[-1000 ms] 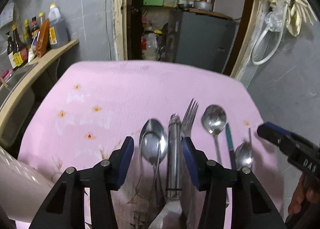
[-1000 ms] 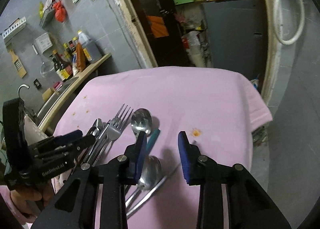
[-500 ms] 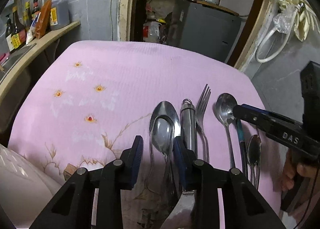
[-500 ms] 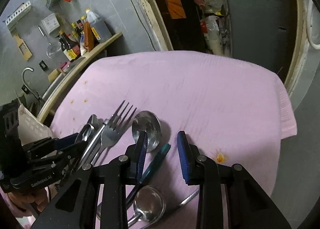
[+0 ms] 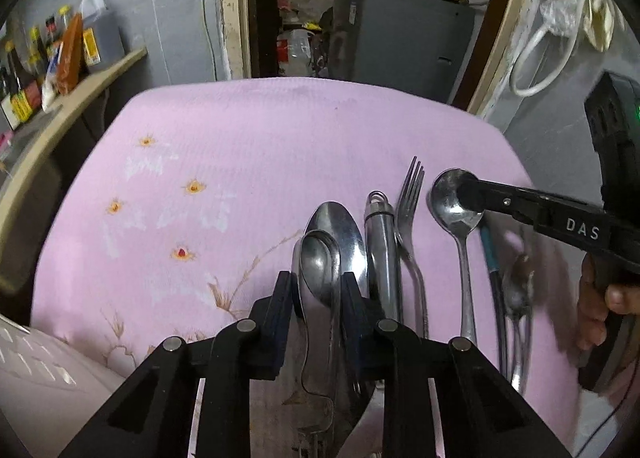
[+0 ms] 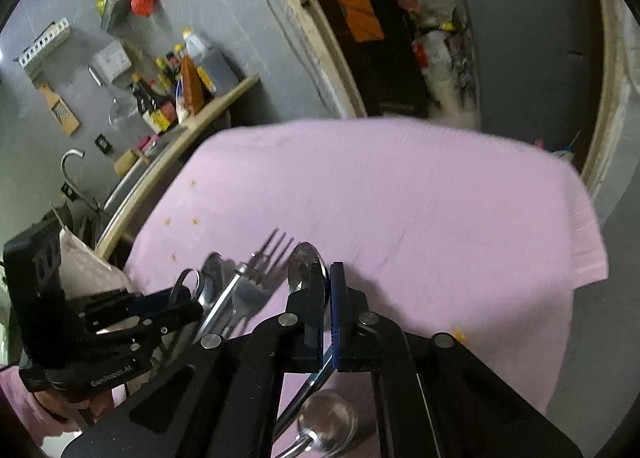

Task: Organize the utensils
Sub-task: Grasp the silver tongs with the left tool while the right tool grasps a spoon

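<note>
Several steel utensils lie side by side on a pink cloth [image 5: 280,137]. My left gripper [image 5: 318,298] is closing on a small spoon [image 5: 318,262] that rests on a larger spoon [image 5: 340,221], and its pads meet the small spoon's sides. To the right lie a tube-handled utensil [image 5: 382,242], a fork [image 5: 412,193] and a round spoon [image 5: 448,193]. My right gripper [image 6: 327,290] is shut on the right rim of the round spoon [image 6: 300,262], which lies flat. A teal-handled utensil [image 5: 489,246] and another spoon [image 5: 518,286] lie further right.
A shelf with sauce bottles [image 5: 60,57] runs along the left wall above a sink tap [image 6: 70,161]. A grey cabinet [image 5: 400,45] stands behind the table. A person's hand [image 5: 600,318] holds the right gripper. The cloth's far half is bare.
The left jaws narrowed around the small spoon. The right gripper moved forward from the teal-handled utensil to the round spoon's bowl and shut there.
</note>
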`<state>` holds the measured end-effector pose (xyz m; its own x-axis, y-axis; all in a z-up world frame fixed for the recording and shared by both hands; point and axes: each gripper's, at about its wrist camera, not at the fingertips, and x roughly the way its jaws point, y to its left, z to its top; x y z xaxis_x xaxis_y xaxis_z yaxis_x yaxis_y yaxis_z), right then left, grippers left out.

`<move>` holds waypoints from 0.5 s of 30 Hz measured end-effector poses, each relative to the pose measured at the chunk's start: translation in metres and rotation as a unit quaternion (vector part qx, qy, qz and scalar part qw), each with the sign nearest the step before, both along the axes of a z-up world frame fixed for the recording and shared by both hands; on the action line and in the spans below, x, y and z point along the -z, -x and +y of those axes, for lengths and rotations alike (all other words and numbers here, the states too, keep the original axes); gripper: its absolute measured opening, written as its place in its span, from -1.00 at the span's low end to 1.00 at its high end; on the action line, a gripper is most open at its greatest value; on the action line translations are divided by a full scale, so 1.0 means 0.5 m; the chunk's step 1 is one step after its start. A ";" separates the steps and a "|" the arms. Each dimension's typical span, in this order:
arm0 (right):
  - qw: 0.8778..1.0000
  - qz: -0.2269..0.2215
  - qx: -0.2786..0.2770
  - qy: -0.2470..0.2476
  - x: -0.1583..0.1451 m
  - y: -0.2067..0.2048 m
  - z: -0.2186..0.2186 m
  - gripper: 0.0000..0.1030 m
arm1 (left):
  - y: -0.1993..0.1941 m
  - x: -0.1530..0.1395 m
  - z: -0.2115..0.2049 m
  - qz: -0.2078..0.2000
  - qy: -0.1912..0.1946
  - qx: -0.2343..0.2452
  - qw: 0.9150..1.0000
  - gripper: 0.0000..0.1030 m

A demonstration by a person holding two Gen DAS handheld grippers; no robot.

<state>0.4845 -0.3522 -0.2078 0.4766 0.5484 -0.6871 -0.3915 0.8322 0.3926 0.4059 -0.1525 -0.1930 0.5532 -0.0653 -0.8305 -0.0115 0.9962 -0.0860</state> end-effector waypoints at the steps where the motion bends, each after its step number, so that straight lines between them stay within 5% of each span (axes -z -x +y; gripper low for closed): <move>1: 1.000 -0.007 0.007 0.000 -0.011 0.010 -0.005 -0.95 | 0.005 -0.003 0.005 -0.003 0.008 0.000 1.000 -0.56; 15: 0.983 -0.135 0.107 0.070 -0.197 0.220 -0.044 -0.95 | 0.130 -0.106 -0.023 -0.105 0.013 0.054 0.993 -0.56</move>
